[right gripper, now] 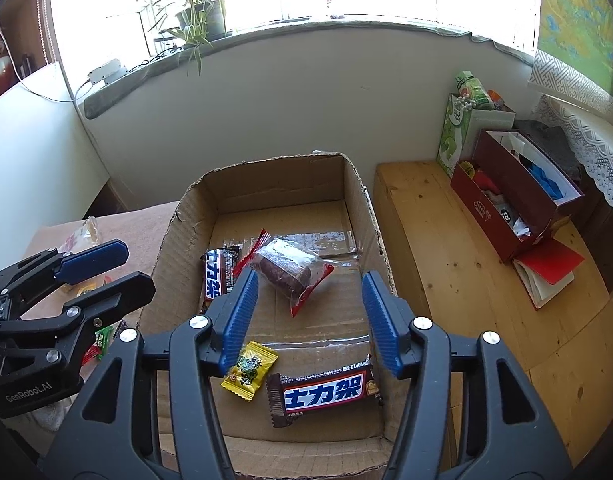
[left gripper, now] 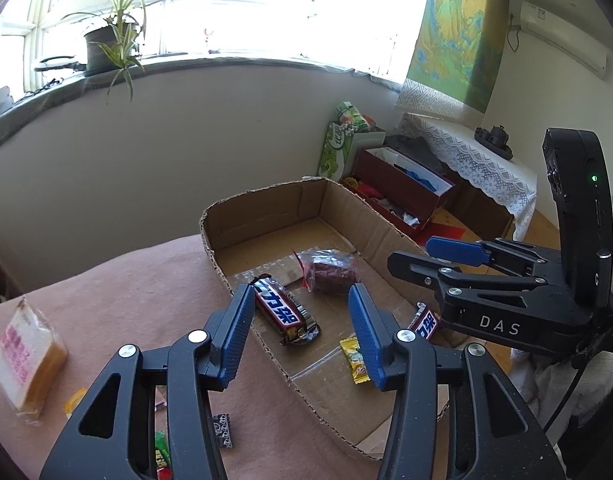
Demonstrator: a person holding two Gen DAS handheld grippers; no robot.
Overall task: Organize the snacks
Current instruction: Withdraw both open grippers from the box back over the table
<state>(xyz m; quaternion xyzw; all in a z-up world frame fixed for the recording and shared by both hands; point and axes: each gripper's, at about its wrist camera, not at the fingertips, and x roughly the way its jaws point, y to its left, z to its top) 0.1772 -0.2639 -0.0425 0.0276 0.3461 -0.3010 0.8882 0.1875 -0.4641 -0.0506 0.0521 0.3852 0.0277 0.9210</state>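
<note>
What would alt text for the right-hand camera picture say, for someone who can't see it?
Open tongs hover empty over a cardboard box holding two chocolate bars, a bagged brown cake and a yellow candy. A second pair of tongs reaches in at left; a sunny window with a potted plant lies beyond.

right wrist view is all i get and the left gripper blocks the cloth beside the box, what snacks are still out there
Observer: A clear-wrapped bread pack lies on the pink cloth, well away from the cardboard box and outside it.
Operator: ok anything smaller closer to the box
Observer: Yes, a small black-wrapped candy lies flat on the cloth, close to the box's near-left wall but not touching it.
</note>
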